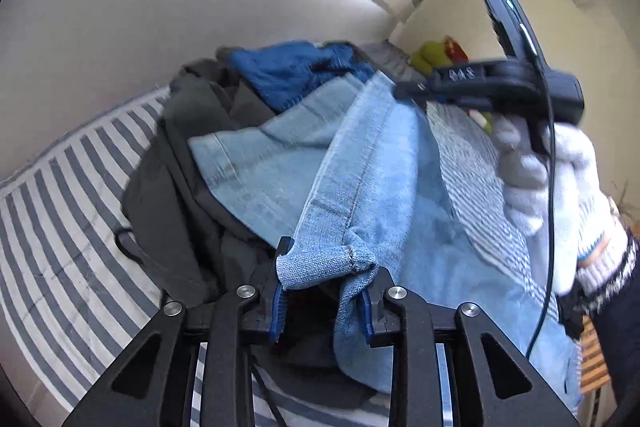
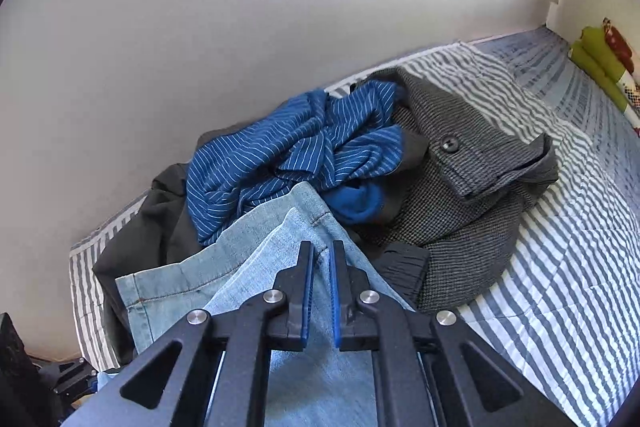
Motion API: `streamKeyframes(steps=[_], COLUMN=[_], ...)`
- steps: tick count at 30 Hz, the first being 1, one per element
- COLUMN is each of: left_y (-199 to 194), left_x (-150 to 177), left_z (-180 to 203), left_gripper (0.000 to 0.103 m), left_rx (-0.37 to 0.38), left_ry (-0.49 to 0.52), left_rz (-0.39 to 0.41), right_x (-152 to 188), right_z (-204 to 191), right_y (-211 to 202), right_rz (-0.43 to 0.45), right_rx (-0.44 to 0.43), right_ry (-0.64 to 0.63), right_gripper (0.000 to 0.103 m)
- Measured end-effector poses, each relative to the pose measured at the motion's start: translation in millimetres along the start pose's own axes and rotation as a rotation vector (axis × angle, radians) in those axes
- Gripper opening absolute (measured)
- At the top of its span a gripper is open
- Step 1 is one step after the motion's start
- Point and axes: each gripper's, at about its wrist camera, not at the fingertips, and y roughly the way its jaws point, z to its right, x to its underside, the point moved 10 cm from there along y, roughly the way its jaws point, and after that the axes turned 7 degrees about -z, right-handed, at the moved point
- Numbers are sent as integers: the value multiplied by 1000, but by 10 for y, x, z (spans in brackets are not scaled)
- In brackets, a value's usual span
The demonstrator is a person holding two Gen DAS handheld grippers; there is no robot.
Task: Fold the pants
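- Lifting the jeans point(image 1: 280, 167) out of a heap of clothes on the bed point(image 1: 60, 227) is, by judgement, the step in hand; no fold has been made yet.
- Left gripper point(image 1: 326, 267): its jaws press on a bunched end of denim, a rolled hem or corner, which fills the gap between the blue pads point(image 1: 280, 303).
- Right gripper point(image 2: 320, 291): its jaws stand almost together over a thin edge of the same denim; it appears pinched between them, though the contact itself is hard to see.
- In the left wrist view the right gripper point(image 1: 404, 91) meets the upper edge of the jeans, carried by a hand point(image 1: 560, 179) in a white glove.
- Jeans: pale blue, draped slack between the two grips, the rest lying over a dark garment point(image 1: 168, 179) near the wall-side edge of the bed.
- Behind them lie a blue striped shirt point(image 2: 288, 155) and a grey coat point(image 2: 472, 195) with one button, touching each other, toward the far end of the striped cover.
- Next move, by judgement: raise both grips together and draw them apart so the cloth hangs free of the heap, then carry it to the bare striped area on the right for laying flat.
- Risk: the bunched left hold may slip, or the dark garment may drag along.
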Motion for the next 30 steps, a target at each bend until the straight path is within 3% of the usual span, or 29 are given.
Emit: streamKeyframes(steps=[2, 6, 12, 16, 20, 22, 24, 27, 30], left_y=[-110, -273, 131, 343, 200, 153, 228, 293, 199], left_x=[-106, -292, -357, -295, -383, -424, -398, -364, -402], left_z=[37, 114, -261, -489, -497, -472, -484, -527, -510], left_gripper=[29, 29, 34, 35, 35, 35, 34, 28, 20], left_rx=[9, -69, -144, -90, -34, -54, -44, -96, -113], left_ry=[7, 91, 16, -80, -124, -100, -119, -117, -105], left_rz=[51, 163, 70, -1, 56, 88, 61, 37, 85], right_x=[-55, -190, -297, -289, -262, -267, -260, -260, -288], right_z=[19, 32, 92, 95, 152, 194, 238, 248, 222], right_y=[-88, -257, 33, 263, 268, 220, 179, 156, 71], right_rz=[36, 111, 76, 46, 58, 73, 87, 90, 126], right_rx=[-34, -41, -23, 40, 36, 37, 36, 31, 16], right_ry=[43, 50, 117, 102, 142, 148, 167, 172, 177], right_gripper=[7, 6, 6, 6, 6, 6, 6, 6, 6])
